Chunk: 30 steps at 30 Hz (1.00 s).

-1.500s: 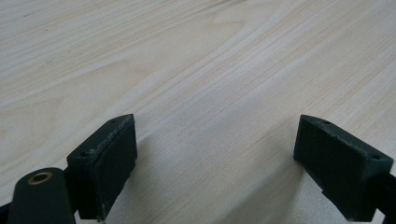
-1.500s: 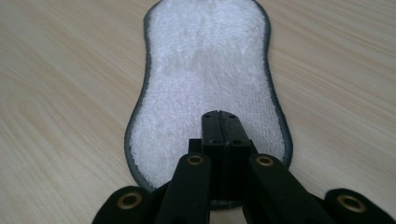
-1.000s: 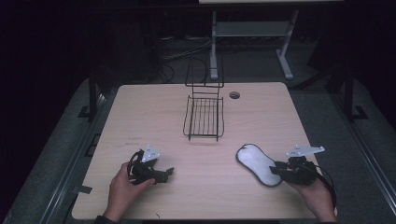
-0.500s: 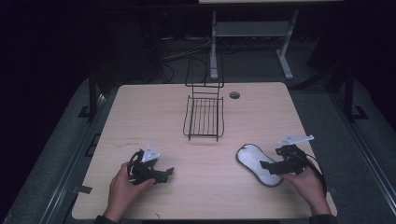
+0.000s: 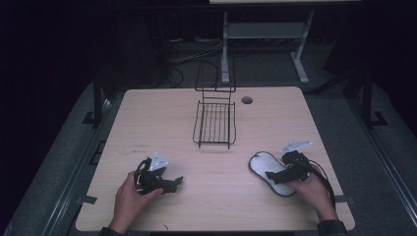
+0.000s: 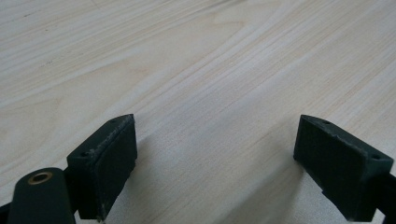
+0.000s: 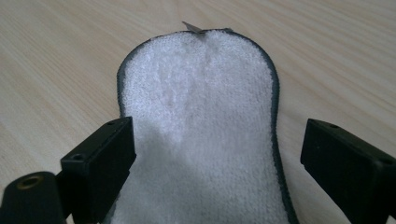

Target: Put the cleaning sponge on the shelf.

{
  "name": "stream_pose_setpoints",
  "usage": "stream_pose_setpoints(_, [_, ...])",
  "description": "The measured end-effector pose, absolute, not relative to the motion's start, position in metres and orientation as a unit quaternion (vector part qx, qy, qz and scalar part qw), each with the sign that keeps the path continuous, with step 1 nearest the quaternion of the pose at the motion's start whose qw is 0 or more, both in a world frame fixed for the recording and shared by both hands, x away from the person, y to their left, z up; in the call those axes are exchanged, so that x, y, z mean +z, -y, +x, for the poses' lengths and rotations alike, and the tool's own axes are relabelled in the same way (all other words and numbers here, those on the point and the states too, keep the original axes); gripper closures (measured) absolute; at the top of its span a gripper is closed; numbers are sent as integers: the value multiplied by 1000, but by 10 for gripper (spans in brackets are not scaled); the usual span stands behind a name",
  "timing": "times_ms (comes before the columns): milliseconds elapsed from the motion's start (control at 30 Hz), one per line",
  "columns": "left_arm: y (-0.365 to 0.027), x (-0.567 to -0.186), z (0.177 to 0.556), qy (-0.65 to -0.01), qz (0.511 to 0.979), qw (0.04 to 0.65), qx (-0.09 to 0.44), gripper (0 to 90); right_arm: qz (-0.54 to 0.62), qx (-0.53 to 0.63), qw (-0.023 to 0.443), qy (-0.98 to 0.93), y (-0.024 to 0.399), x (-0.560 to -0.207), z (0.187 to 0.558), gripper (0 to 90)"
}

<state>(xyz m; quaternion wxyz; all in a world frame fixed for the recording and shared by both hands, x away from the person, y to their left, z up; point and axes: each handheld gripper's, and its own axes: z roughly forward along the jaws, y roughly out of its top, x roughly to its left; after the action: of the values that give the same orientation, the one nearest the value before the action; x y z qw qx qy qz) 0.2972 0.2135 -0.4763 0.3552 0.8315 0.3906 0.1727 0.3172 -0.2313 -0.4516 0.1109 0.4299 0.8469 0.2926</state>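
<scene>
the insole (image 5: 269, 173) lies flat on the wooden table (image 5: 196, 206), white fleecy face up with a dark edge binding, at the near right part of the top, well apart from the wire rack (image 5: 215, 122) that stands toward the far middle. in the right gripper view the insole (image 7: 201, 135) runs lengthwise away from the camera, and a small grey tab shows at its far end.

the right gripper (image 5: 281, 175) sits over the near end of the insole, held in the person's right hand (image 5: 311, 191). its jaws have just been opening and stand spread wide; the insole lies between and below them, and the pads do not press on it.

the left gripper (image 5: 173, 183) rests low at the near left of the table in the left hand (image 5: 130, 199). in the left gripper view its jaws are spread, with bare table (image 6: 210, 93) between them.

a round cable hole (image 5: 247, 100) sits near the far edge.
</scene>
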Motion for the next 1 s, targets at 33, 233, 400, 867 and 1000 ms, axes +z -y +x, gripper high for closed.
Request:
stream_pose_setpoints(33, [-214,-476,297,-391,831,355,173,125,430,293,110,-847,230,-453,318,99])
stream_pose_setpoints(233, [-214,-476,297,-391,832,355,173,125,431,290,105,-848,228,-457,319,99])
stream_pose_setpoints(400, [-214,-476,297,-391,832,355,173,125,428,285,101,-852,228,-459,320,100])
stream_pose_setpoints(867, [-214,-476,297,-391,832,355,173,125,406,277,106,-864,223,-457,317,193])
stream_pose_setpoints(1000, [-213,-476,297,-391,831,355,173,125,403,280,107,-865,224,-454,315,217])
